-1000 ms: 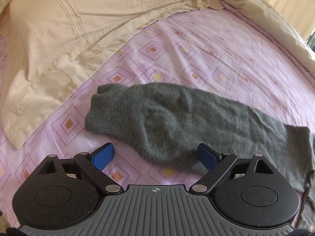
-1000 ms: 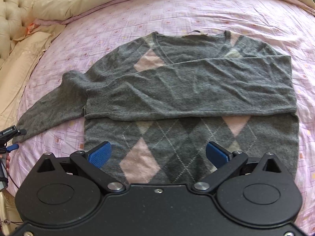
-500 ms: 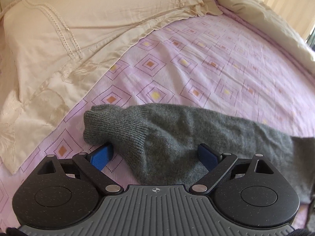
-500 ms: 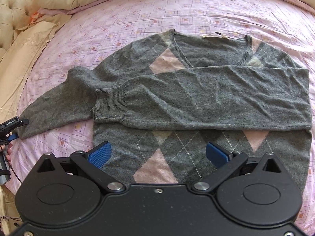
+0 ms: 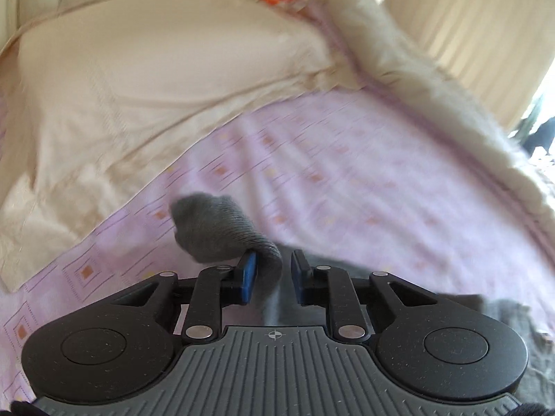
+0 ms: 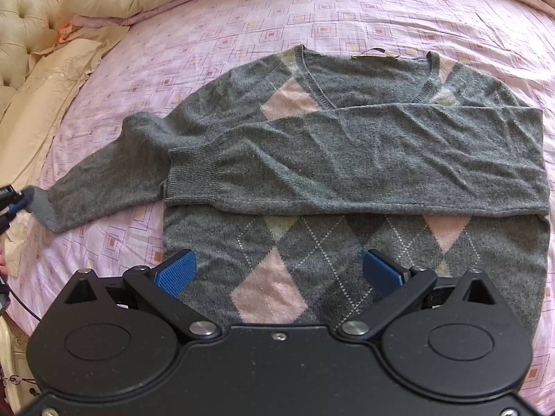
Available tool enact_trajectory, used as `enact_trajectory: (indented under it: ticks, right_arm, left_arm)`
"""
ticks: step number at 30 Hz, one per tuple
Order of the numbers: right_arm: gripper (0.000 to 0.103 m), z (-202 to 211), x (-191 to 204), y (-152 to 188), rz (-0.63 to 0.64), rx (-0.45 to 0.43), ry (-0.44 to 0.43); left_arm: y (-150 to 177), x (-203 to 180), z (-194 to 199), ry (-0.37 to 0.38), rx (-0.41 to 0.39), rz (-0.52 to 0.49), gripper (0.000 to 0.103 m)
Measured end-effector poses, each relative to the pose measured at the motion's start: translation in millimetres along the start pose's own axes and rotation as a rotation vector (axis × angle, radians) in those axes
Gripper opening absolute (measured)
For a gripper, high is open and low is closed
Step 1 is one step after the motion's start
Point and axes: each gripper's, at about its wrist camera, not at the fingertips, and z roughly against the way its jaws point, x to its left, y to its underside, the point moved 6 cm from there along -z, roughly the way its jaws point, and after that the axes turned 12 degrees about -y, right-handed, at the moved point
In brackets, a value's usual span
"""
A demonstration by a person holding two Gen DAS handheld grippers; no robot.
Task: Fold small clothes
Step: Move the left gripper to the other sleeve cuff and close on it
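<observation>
Sweater lies flat, front up, on the pink patterned bedsheet. 1 sleeve is already folded across the chest. The other sleeve extends outward toward the cream pillow, not yet folded. Left gripper is nearly closed, pinching that sleeve's ribbed cuff; the view is motion-blurred. Right gripper hovers over the hem, jaws wide apart, holding nothing. Judgement: roughly halfway; 2nd sleeve fold and body fold remain.
</observation>
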Motion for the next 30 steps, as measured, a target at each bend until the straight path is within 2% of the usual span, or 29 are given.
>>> enact_trajectory:
  ticks: [6,9,10,12,14,16,22,26,30]
  right_arm:
    - [0.102,11.6,-14.5,9.8,-0.018,-0.017,-0.034]
    - [0.102,20.1,-24.4,16.2,-0.022,-0.013,-0.051]
    - [0.102,23.5,-27.5,17.5,-0.023,-0.016,-0.056]
    - [0.102,29.8,-34.1,18.8,-0.026,-0.023,-0.064]
    - [0.102,35.4,-41.8,18.2,-0.028,-0.027,-0.059]
    - [0.102,39.7,-49.2,15.6,-0.038,-0.038,-0.047]
    - [0.102,39.0,-57.1,7.0,-0.083,-0.050,-0.034]
    - [0.102,28.8,-47.9,2.5,-0.087,-0.042,-0.032]
    - [0.102,12.6,-31.6,-1.2,-0.080,-0.015,-0.032]
  left_arm:
    - [-8.3,-54.6,60.1,0.141,-0.110,-0.077,0.022]
    - [-0.8,-82.7,78.1,0.189,-0.102,-0.129,0.022]
    - [4.4,-89.8,80.2,0.177,-0.094,-0.150,0.023]
    - [16.2,-95.1,76.6,0.123,-0.075,-0.171,0.036]
    - [25.3,-88.5,70.0,0.087,-0.045,-0.122,0.063]
    - [27.6,-76.9,58.2,0.060,-0.014,-0.067,0.072]
    - [21.8,-39.7,25.2,-0.075,0.043,-0.082,0.074]
    - [14.9,-21.8,2.9,-0.107,0.094,-0.080,0.074]
    - [10.1,-19.5,-22.7,-0.108,0.131,-0.105,0.074]
